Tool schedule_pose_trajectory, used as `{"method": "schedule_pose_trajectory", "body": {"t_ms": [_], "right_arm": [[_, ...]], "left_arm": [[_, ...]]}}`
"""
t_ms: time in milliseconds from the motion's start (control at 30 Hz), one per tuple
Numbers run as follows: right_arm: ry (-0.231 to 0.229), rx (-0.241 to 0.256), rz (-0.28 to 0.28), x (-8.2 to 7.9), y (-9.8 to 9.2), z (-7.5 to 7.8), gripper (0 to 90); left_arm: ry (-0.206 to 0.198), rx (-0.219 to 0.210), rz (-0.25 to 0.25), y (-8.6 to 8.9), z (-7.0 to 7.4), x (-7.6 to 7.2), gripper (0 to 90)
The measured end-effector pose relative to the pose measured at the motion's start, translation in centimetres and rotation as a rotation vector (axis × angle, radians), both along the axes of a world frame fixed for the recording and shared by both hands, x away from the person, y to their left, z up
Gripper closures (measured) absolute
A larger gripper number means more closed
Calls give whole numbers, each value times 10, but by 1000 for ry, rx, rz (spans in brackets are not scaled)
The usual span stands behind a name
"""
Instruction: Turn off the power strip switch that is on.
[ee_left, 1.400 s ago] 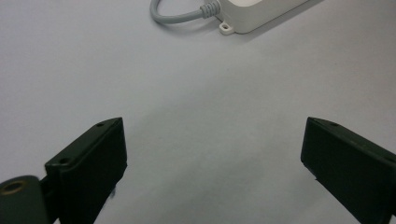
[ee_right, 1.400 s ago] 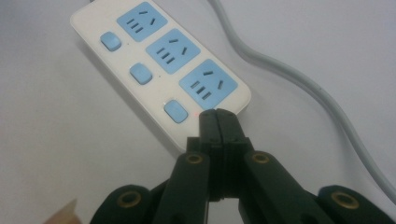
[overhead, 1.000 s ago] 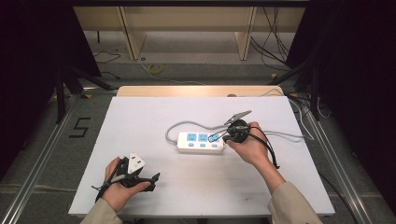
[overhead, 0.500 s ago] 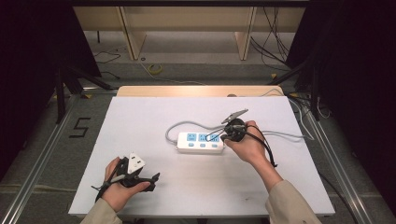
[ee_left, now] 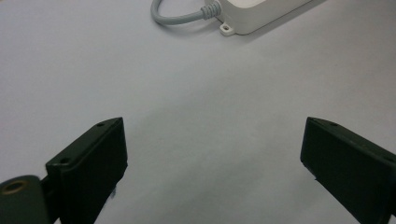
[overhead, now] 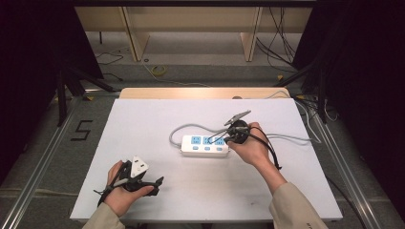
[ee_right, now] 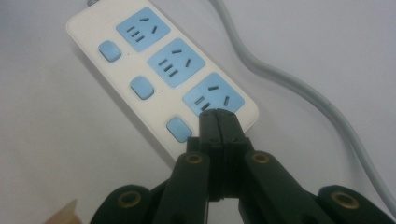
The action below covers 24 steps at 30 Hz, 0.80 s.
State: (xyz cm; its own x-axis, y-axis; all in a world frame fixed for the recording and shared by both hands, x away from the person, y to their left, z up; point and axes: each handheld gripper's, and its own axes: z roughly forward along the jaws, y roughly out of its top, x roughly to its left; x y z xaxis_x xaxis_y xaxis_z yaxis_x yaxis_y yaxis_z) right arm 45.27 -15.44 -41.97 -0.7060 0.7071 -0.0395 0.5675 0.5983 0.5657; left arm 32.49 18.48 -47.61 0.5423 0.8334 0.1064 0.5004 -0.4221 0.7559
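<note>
A white power strip with three blue sockets and three blue buttons lies at the middle of the white table. My right gripper hovers at its right end. In the right gripper view the jaws are pressed together, empty, with my right gripper just over the strip by the nearest socket and button. My left gripper rests near the table's front left edge, open and empty. In the left gripper view my left gripper faces bare table, the strip's end far ahead.
The strip's grey cord loops behind the strip and runs off the table's right side. A wooden board lines the far edge. Cables lie on the floor beyond; metal rails flank the table.
The right gripper has edged slightly down toward the strip's right end. The left gripper has not moved.
</note>
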Motion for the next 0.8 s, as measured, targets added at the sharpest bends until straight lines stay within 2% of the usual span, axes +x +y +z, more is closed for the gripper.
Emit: {"method": "schedule_pose_trajectory", "body": {"t_ms": [800], "right_arm": [[19,-19,7,6,11,-4,900]], "left_arm": [[-2,-6,4,0,0,0,70]]}}
